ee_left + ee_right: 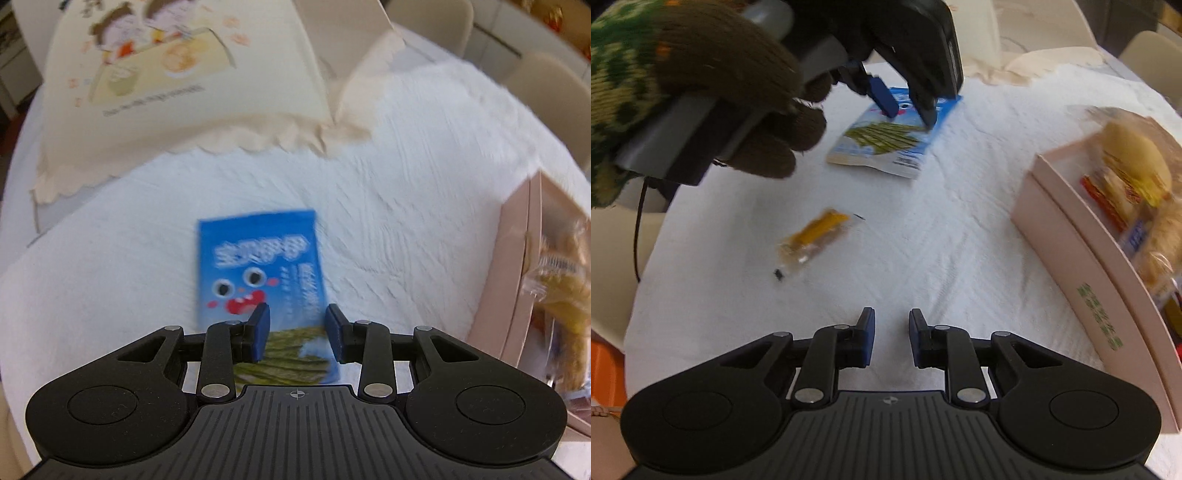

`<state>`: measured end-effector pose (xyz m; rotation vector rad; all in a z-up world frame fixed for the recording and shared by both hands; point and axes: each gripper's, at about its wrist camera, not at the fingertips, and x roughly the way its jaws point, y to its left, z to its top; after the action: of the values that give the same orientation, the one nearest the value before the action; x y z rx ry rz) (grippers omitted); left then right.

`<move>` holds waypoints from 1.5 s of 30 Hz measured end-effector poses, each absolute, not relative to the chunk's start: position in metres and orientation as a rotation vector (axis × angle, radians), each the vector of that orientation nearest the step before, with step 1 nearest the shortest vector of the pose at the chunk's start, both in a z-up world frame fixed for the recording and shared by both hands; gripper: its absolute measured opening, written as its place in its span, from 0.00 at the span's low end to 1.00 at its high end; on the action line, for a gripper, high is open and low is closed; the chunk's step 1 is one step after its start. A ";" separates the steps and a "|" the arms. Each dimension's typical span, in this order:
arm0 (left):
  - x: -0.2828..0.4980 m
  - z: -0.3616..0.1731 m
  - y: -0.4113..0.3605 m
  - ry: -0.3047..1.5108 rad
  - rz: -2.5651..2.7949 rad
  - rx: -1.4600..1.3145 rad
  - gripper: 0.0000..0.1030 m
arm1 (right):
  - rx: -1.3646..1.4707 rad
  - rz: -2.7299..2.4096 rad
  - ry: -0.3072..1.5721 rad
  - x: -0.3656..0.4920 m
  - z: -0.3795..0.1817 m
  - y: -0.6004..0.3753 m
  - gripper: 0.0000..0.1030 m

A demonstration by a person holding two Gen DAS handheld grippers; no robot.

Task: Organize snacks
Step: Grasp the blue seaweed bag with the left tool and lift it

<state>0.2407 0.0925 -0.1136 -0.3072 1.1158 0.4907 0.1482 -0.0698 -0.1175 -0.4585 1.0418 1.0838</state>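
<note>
My left gripper hangs part-open over the near end of the flat blue foil seaweed packet, on the white cloth left of the pink cardboard box. I should straddle one edge squarely before pinching. My right gripper is closed and empty, near the box.

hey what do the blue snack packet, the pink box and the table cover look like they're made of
Blue snack packet: likely thin plastic film, glossy, flat, printed with a cartoon face. Pink box: looks like matte cardboard, with straight, stiff walls and printed green characters. Table cover: probably white cloth or paper, with a ridged, wrinkled texture; blur leaves it open.
</note>
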 end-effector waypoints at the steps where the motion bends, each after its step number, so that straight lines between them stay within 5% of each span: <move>1: 0.243 -0.115 0.089 1.118 0.492 -0.286 0.47 | -0.459 1.078 1.041 0.149 -0.118 -0.071 0.20; 6: 0.251 -0.120 0.078 1.135 0.438 -0.247 0.73 | -0.433 1.065 1.058 0.153 -0.123 -0.077 0.34; 10: 0.246 -0.115 0.083 1.110 0.424 -0.276 0.70 | -0.419 1.079 1.061 0.151 -0.124 -0.078 0.44; 12: 0.240 -0.108 0.090 1.080 0.460 -0.279 0.66 | -0.408 1.097 1.063 0.149 -0.126 -0.078 0.57; 19: 0.226 -0.115 0.130 1.108 0.555 -0.417 0.67 | -0.413 1.105 1.028 0.135 -0.130 -0.074 0.73; 25: 0.240 -0.125 0.127 1.116 0.580 -0.389 0.86 | -0.369 1.087 1.015 0.127 -0.132 -0.073 0.85; 32: 0.251 -0.138 0.127 1.161 0.539 -0.416 0.91 | -0.446 1.045 0.954 0.106 -0.137 -0.068 0.93; 35: 0.243 -0.136 0.118 1.136 0.496 -0.345 0.74 | -0.484 1.031 0.926 0.099 -0.139 -0.067 0.93; 37: 0.227 -0.128 0.118 1.100 0.475 -0.343 0.25 | -0.492 1.026 0.926 0.099 -0.138 -0.068 0.93; 45: 0.095 -0.092 0.132 0.957 0.404 -0.543 0.19 | -0.384 0.969 0.928 0.117 -0.122 -0.074 0.90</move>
<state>0.0955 0.1321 -0.0923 -0.5432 0.9567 0.4040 0.1173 -0.0743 -0.1215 -0.3835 0.9281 0.9686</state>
